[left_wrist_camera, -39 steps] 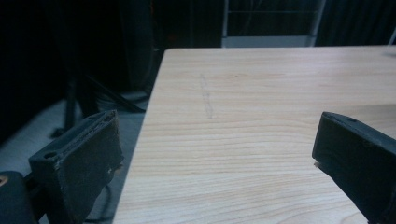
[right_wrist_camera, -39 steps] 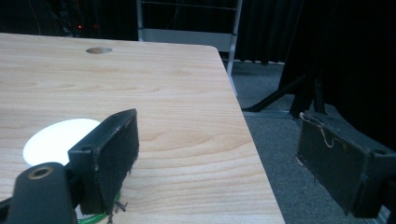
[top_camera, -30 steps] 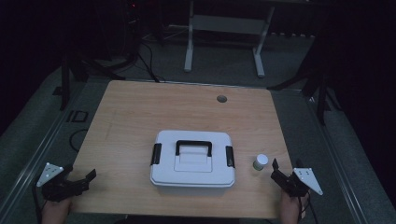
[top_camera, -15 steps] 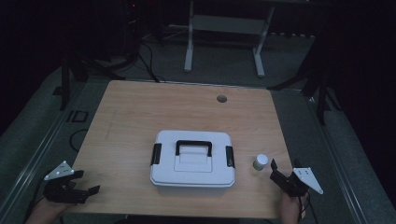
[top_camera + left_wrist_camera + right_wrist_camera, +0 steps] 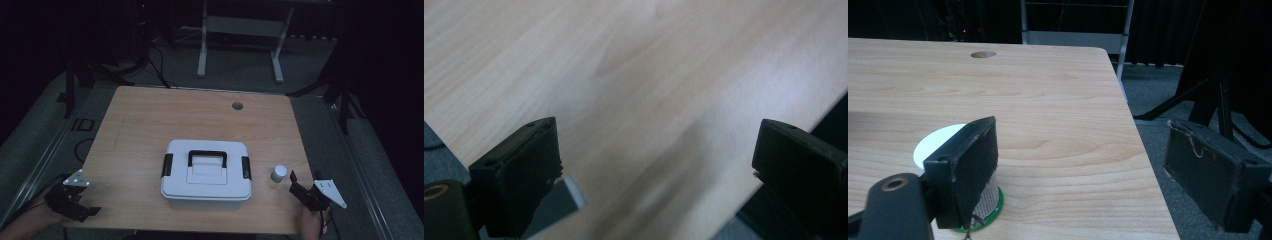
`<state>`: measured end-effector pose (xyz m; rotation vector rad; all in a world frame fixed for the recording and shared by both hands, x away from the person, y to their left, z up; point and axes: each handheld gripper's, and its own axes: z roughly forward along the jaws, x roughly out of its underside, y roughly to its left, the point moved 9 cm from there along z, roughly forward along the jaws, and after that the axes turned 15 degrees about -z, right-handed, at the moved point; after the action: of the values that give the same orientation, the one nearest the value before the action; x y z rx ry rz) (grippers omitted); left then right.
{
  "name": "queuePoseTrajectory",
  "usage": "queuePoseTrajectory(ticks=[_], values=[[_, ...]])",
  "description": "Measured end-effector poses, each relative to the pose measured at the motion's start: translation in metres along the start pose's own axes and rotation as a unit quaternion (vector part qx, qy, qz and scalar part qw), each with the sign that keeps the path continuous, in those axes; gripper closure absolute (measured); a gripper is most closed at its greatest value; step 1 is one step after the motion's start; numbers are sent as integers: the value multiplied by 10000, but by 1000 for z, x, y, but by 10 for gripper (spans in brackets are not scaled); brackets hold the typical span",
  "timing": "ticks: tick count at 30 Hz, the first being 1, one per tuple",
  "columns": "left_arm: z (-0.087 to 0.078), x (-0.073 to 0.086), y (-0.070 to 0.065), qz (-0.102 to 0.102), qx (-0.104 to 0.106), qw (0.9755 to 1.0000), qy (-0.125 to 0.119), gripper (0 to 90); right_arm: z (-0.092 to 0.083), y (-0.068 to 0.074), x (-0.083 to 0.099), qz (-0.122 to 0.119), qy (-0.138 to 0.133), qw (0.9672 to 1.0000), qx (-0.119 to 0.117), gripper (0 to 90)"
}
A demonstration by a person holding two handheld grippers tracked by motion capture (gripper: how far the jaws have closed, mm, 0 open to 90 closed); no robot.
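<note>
A white box (image 5: pixel 205 175) with a black handle (image 5: pixel 207 157) sits centred on the table (image 5: pixel 150 120); a small bottle (image 5: pixel 278 173) stands just right. Left gripper (image 5: pixel 80 210) and right gripper (image 5: pixel 297 187) flank them near the front edge, jaws wide and empty, apparently poised to reach in.

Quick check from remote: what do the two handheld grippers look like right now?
Both are black two-jaw tools, each topped with a grey three-cornered plate: left gripper, right gripper. The jaws are flat rectangular black blocks with small holes. A thin cable trails from the right one.
</note>
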<state>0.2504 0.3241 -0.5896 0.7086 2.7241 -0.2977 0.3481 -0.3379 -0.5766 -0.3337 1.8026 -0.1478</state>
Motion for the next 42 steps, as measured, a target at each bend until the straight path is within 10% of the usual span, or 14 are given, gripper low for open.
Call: queuePoseTrajectory(ticks=[7,21,32,42], values=[[-5,2,3,247,-212,9953,909,48,0,1,0,-2,2,10000,-22,135],[-8,-3,-4,686,-457,9741,2107,55,0,0,0,34,2,10000,-38,135],[-33,-33,-25,925,-278,9768,1913,63,0,1,0,41,16,10000,-89,135],[-48,-64,-56,1426,-202,9730,1802,63,1,1,0,95,19,9999,-143,135]])
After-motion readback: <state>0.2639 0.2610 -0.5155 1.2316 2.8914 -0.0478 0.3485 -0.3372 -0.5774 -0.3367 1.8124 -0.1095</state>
